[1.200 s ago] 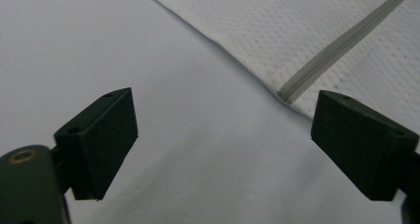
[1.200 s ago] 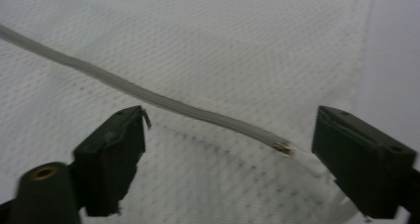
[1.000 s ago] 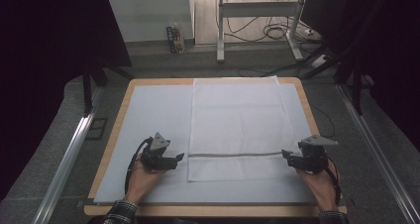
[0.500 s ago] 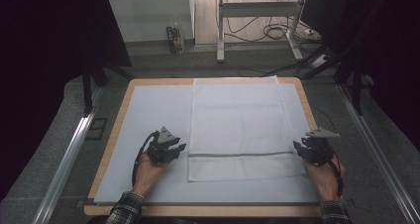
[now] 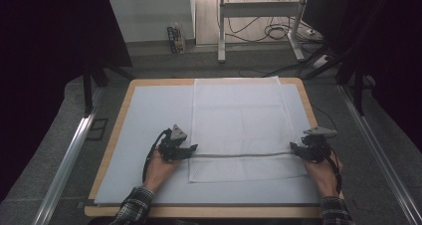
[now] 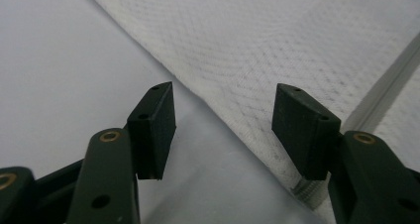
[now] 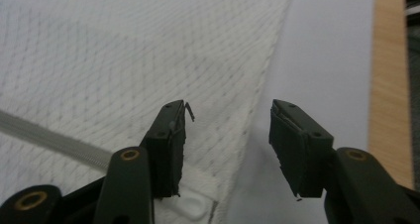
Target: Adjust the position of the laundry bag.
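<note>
white waffle-weave cloth (image 5: 241, 130) lies flat, seemingly cotton; both tools (image 5: 191, 149) (image 5: 294, 149) just reopened, gripping nothing.

No readable text, label, brand or number anywhere: white cloth (image 5: 241, 130) plain, bench (image 5: 149, 115) surface unmarked, small box on the floor (image 5: 175, 38) beyond too blurred to read.

Dim up top: the high view sinks into near-black at both sides, with the white mat (image 5: 149, 125) catching soft, even light and the far floor brightest. Both gripper views are washed pale and flat, no glare. The cloth (image 6: 277, 40) weave is sharp mid-frame, the near black jaws soft and blurry.
</note>
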Demonstrator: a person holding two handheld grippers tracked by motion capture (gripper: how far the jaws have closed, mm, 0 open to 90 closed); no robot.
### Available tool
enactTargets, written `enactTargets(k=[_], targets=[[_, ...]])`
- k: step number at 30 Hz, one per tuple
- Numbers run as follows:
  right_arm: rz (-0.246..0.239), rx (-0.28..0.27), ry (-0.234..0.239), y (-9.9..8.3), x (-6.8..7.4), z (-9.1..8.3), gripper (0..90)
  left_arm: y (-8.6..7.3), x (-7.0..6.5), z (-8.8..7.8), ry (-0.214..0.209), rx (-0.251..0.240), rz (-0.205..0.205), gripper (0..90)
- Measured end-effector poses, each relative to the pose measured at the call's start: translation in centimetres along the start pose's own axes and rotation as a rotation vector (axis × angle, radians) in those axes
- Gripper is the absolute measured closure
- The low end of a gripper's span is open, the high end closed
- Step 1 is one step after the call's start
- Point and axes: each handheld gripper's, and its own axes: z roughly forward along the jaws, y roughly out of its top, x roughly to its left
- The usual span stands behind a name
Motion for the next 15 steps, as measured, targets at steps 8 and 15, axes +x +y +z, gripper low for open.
enactTargets(k=[8,15], targets=[[0.039,0.047,0.043,0.13,0.3,0.3,54.9,0.12,0.08,0.22,-0.031,0.013,-0.051,45.4],[0.03,0.068,0.041,0.42,0.62,0.18,72.8,0.26,-0.31,0.17,-0.04,0.014,-0.038,62.9]])
